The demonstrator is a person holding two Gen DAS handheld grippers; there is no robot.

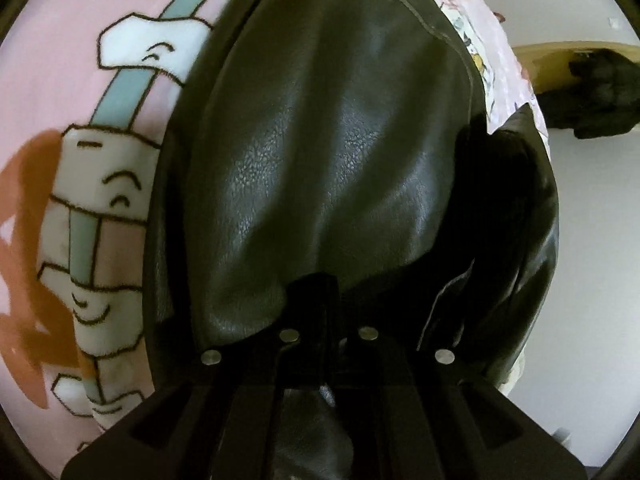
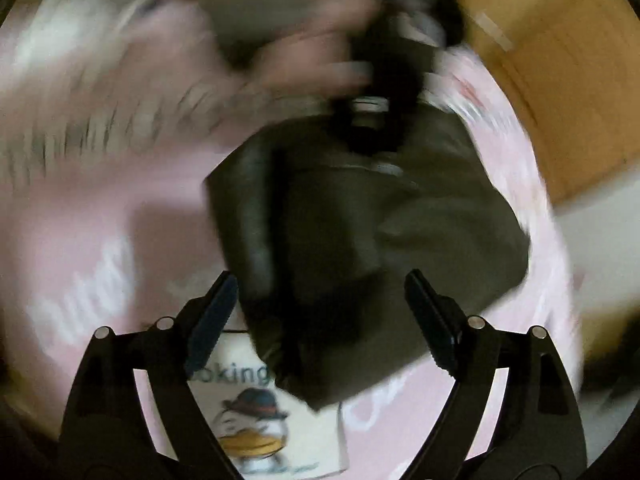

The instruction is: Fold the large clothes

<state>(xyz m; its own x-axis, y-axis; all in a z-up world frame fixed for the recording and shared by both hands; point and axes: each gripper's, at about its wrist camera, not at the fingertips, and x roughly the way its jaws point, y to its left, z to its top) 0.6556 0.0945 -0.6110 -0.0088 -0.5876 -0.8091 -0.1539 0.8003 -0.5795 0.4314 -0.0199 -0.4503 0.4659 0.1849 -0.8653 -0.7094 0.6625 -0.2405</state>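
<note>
The black leather-look jacket is the thing getting folded here, and it's lying on a pink fleece blanket with cartoon prints. From the left wrist camera the jacket fills nearly the whole view, grainy shiny surface with a stitched seam running up near the top. The left gripper has its fingers pressed together right on a fold of that jacket, so it's clamped on the material, pinching an edge of it.

The right wrist view is pretty smeared with blur, but you can still make out the jacket as a dark bunched-up lump in the middle of the blanket. The right gripper has its jaws spread wide apart, one finger either side of the near end of the jacket, pads not pressing on anything. Under it there's a white patch on the blanket with a cartoon duck in a hat. A tan wooden surface shows at upper right.
</note>
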